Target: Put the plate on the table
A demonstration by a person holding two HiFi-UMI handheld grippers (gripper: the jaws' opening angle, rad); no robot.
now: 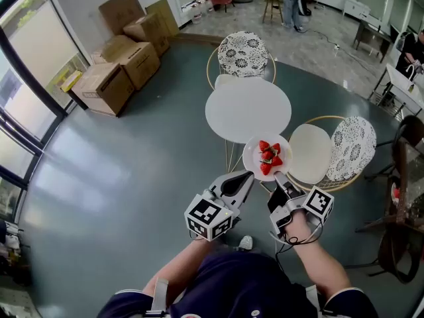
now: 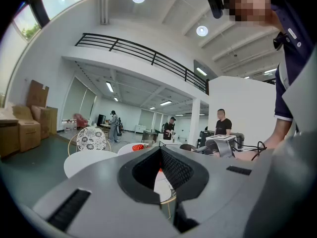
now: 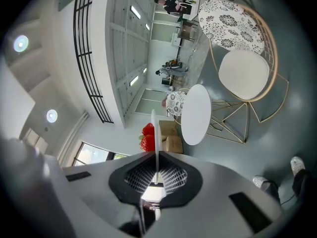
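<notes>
A white plate (image 1: 267, 156) with several strawberries (image 1: 269, 158) hangs in the air just beyond the near rim of the round white table (image 1: 248, 108). My right gripper (image 1: 278, 177) is shut on the plate's near edge. In the right gripper view the plate (image 3: 154, 133) runs edge-on between the jaws of the right gripper (image 3: 156, 155), with strawberries (image 3: 148, 137) on one side. My left gripper (image 1: 248, 176) is shut, its tip at the plate's near left rim. In the left gripper view the left gripper (image 2: 159, 148) has nothing between its jaws, and the plate (image 2: 134, 147) shows just past them.
A gold-framed chair with a patterned back (image 1: 243, 53) stands beyond the table. A second chair (image 1: 311, 152) stands right of the plate. Cardboard boxes (image 1: 119, 65) are stacked far left by the window. People stand in the background (image 2: 221, 128). The floor is grey.
</notes>
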